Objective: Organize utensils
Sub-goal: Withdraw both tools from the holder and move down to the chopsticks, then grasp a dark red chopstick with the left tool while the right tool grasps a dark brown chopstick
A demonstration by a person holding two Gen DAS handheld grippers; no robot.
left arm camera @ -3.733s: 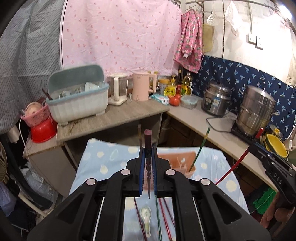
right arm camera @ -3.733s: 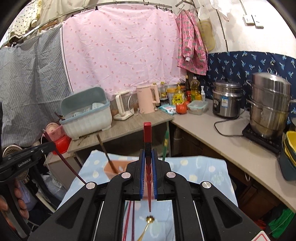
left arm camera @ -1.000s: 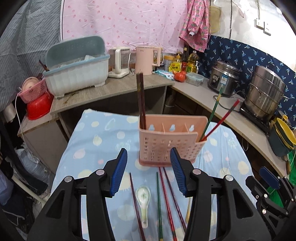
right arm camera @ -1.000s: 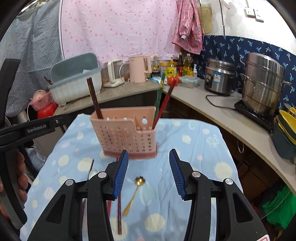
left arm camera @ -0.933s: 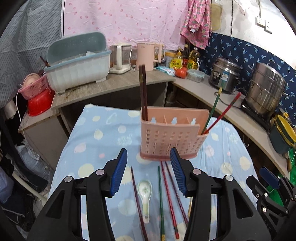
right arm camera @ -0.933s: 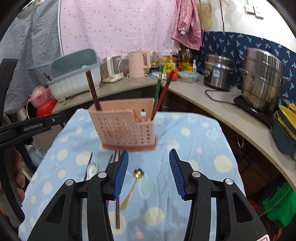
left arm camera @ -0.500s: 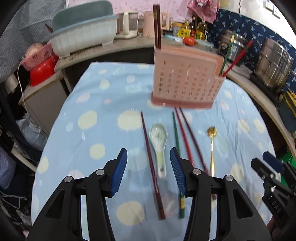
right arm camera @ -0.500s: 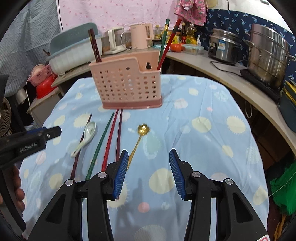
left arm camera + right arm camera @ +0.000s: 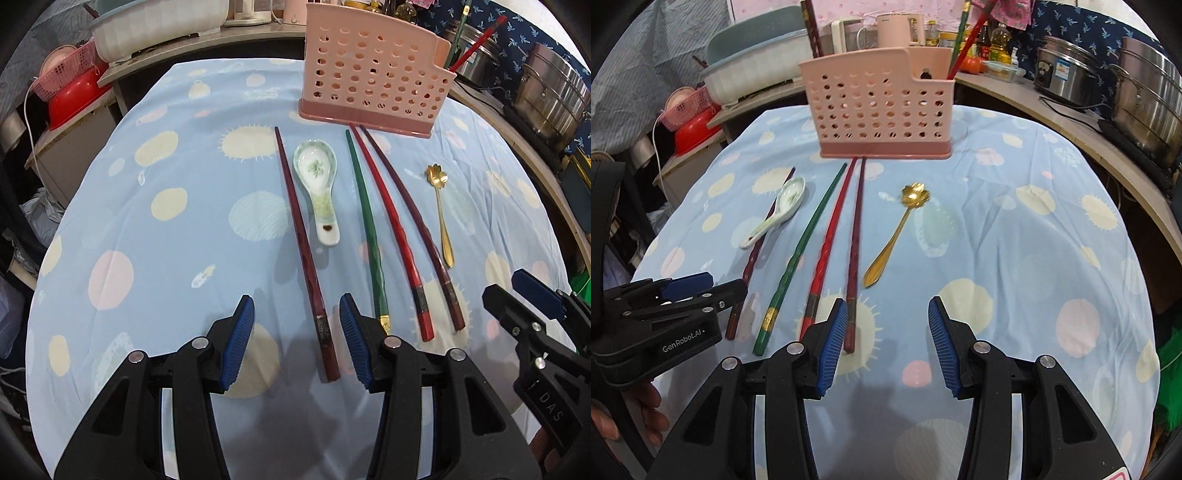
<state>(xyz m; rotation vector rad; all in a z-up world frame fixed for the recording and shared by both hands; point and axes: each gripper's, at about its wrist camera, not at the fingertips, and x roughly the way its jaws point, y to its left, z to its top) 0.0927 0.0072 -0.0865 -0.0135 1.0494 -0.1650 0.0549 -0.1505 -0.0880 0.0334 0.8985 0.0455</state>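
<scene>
A pink perforated utensil holder (image 9: 373,70) (image 9: 882,107) stands at the far side of the blue spotted tablecloth (image 9: 166,229), with several chopsticks upright in it. On the cloth lie a dark red chopstick (image 9: 303,243), a white ceramic spoon (image 9: 319,184) (image 9: 777,212), a green chopstick (image 9: 365,221) (image 9: 801,251), a red chopstick (image 9: 391,229) (image 9: 831,240), a maroon chopstick (image 9: 413,221) (image 9: 855,240) and a gold spoon (image 9: 439,206) (image 9: 897,229). My left gripper (image 9: 297,339) is open, low over the dark red chopstick's near end. My right gripper (image 9: 886,339) is open and empty, just right of the maroon chopstick's end.
Behind the table a wooden shelf carries a white dish drainer (image 9: 757,70), kettles (image 9: 897,29) and bottles. Steel pots (image 9: 1145,88) and a rice cooker (image 9: 1067,70) stand on the counter to the right. A pink basket and a red basin (image 9: 74,96) sit at the left.
Both grippers, shut on chopsticks 3.7 s ago, are open and have come down and back toward the near ends of the utensils on the cloth. The holder now looks farther away.
</scene>
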